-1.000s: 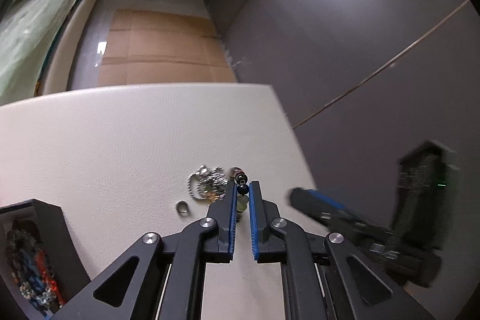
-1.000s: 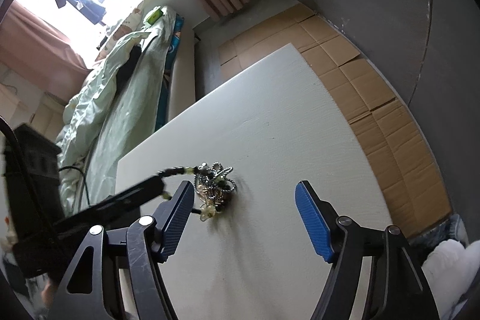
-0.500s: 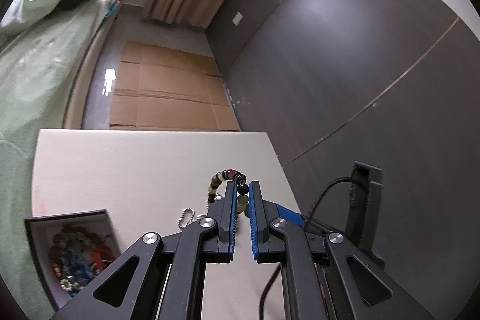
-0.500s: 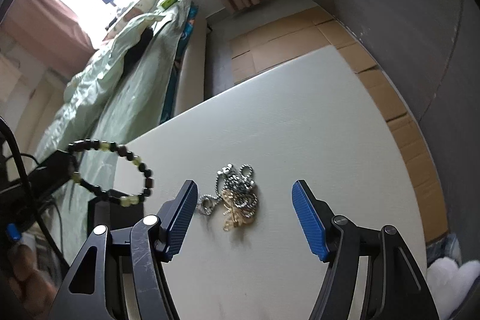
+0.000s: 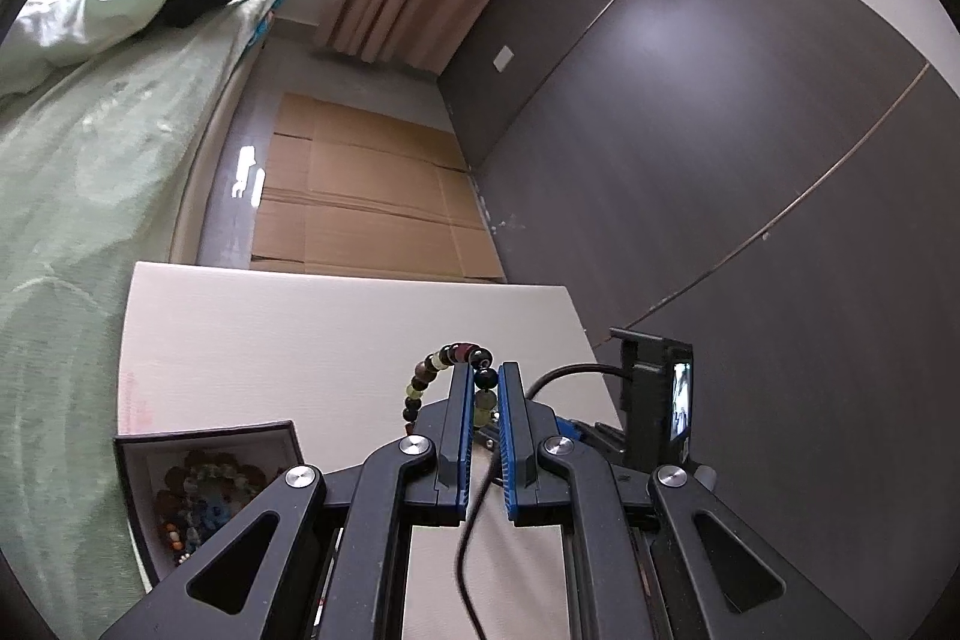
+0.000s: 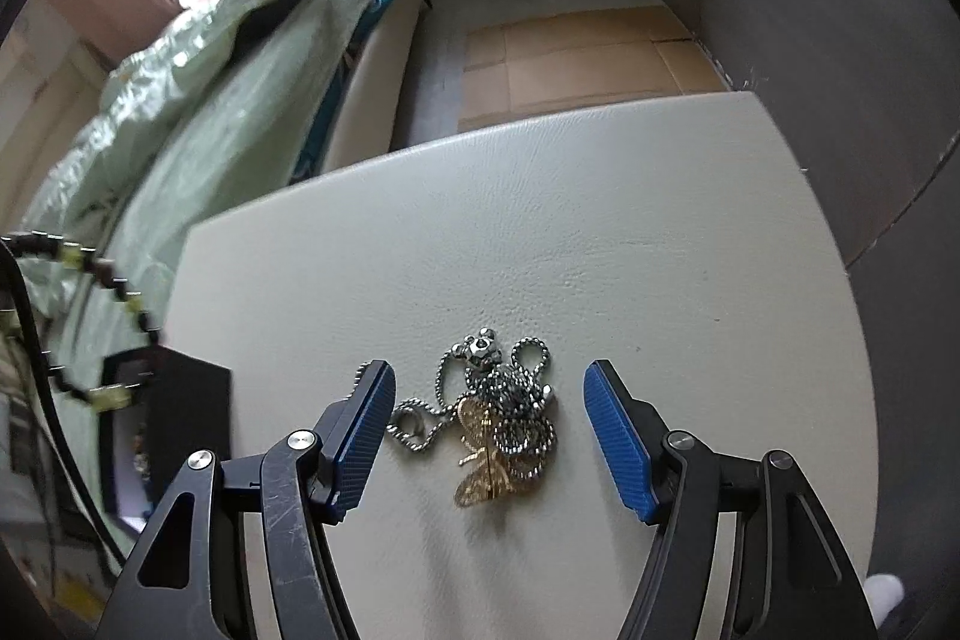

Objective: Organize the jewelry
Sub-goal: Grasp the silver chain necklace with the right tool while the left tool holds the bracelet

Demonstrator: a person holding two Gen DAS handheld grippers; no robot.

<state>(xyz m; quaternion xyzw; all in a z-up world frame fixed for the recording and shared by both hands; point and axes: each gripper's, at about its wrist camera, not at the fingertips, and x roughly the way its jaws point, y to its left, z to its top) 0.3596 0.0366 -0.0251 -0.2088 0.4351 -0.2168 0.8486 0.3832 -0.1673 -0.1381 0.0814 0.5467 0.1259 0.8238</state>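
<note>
My left gripper (image 5: pixel 483 388) is shut on a beaded bracelet (image 5: pixel 427 379) of dark and pale green beads and holds it in the air above the white table (image 5: pixel 300 334). The same bracelet (image 6: pixel 114 292) hangs at the left edge of the right wrist view. A black jewelry box (image 5: pixel 138 496) with several bead bracelets inside sits at the table's left. My right gripper (image 6: pixel 489 388) stands open just above a pile of silver ball chains (image 6: pixel 510 400) and a gold butterfly piece (image 6: pixel 486 466), which lie between its blue pads untouched.
The black box (image 6: pixel 174 412) stands left of the chain pile. A bed with green bedding (image 5: pixel 72 172) runs along the table's left side. Flattened cardboard (image 5: pixel 360 208) covers the floor beyond the table. A dark wall (image 5: pixel 720 160) borders the right edge.
My left gripper lifted the beaded bracelet off the pile and carried it up and left toward the box. My right gripper moved in over the chain pile, which now lies between its pads.
</note>
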